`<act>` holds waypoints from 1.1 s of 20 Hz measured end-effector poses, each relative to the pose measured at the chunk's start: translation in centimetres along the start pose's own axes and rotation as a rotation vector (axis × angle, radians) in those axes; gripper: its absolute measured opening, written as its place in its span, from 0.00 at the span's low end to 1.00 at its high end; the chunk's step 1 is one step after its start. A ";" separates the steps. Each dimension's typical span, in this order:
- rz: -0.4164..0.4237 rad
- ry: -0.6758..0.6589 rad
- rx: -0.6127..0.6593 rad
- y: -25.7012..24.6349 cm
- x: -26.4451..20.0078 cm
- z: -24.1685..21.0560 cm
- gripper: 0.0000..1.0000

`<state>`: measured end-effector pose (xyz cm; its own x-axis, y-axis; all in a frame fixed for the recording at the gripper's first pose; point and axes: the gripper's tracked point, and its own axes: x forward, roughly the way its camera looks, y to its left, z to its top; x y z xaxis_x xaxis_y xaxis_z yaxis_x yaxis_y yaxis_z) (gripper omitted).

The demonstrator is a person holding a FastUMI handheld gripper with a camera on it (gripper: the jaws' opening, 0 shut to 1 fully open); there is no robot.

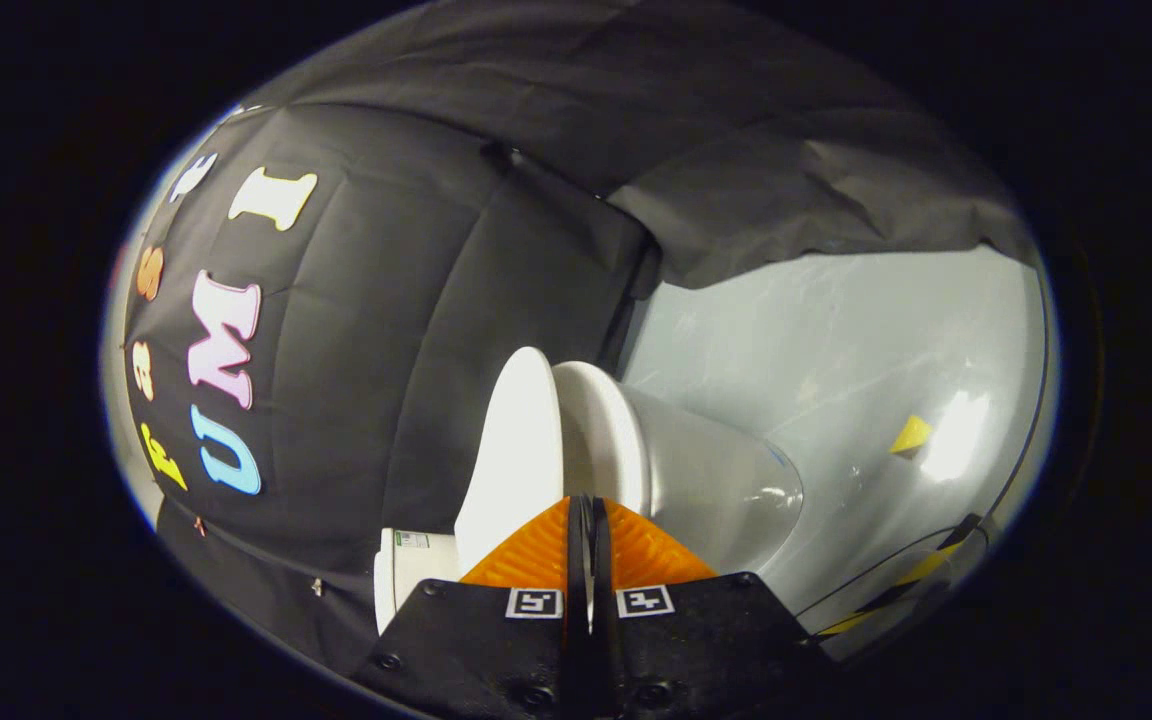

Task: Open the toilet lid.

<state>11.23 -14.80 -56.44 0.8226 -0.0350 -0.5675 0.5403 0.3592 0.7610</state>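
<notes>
While the jaws sit closed on nothing, gripper [588,512] low, toilet lid [516,450] raised just beyond them.

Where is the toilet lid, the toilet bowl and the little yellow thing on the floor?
White toilet lid [514,450]: gripper view, its broad flat face.
White toilet bowl [716,470]: gripper view, its rounded outer side.
Small yellow piece [911,434]: gripper view, its middle, on the grey floor.

I see a glossy white ceramic toilet bowl [706,480], its smooth white plastic lid [516,450], shiny pale grey floor [836,340], matt creased black cloth wall [416,330], ribbed gripper [587,512] pads [536,555] pressed together.
</notes>
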 end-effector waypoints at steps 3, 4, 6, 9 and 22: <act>-0.001 -0.040 -0.076 3.2 -1.6 0.0 0.06; -0.005 -0.054 -0.113 4.5 -2.2 0.0 0.06; 0.008 -0.075 -0.189 8.3 -3.5 -0.1 0.06; 0.050 -0.094 -0.314 14.3 -5.9 -0.8 0.06; 0.074 -0.185 -0.805 29.2 -10.9 -9.7 0.09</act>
<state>16.33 5.15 -31.05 0.9051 -0.1124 -0.4101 0.2488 0.9221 0.2965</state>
